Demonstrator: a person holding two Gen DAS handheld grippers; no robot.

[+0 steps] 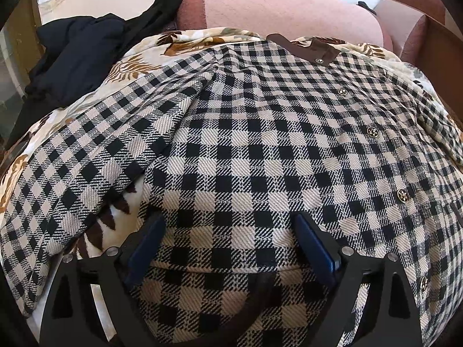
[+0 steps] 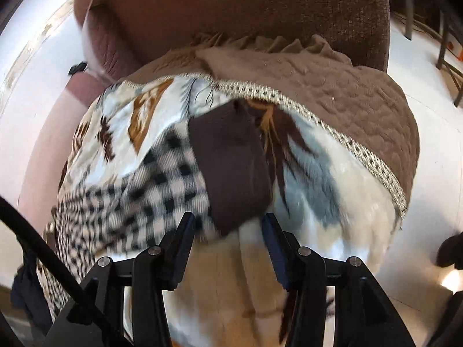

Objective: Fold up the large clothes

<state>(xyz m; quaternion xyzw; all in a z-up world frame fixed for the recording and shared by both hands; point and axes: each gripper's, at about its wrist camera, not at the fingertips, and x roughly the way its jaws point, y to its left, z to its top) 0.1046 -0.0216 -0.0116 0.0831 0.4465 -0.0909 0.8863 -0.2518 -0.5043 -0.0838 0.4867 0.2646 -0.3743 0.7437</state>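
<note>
A black-and-beige checked jacket with a brown collar and gold buttons lies spread on a patterned blanket. Its left sleeve is folded across at an angle. My left gripper is open, its jaws wide apart over the jacket's hem. In the right wrist view, my right gripper is open just in front of the brown collar and the checked cloth; this view is blurred.
A dark garment is heaped at the back left. A pink sofa back stands behind. A brown quilted cover lies beside the blanket, with white floor to the right.
</note>
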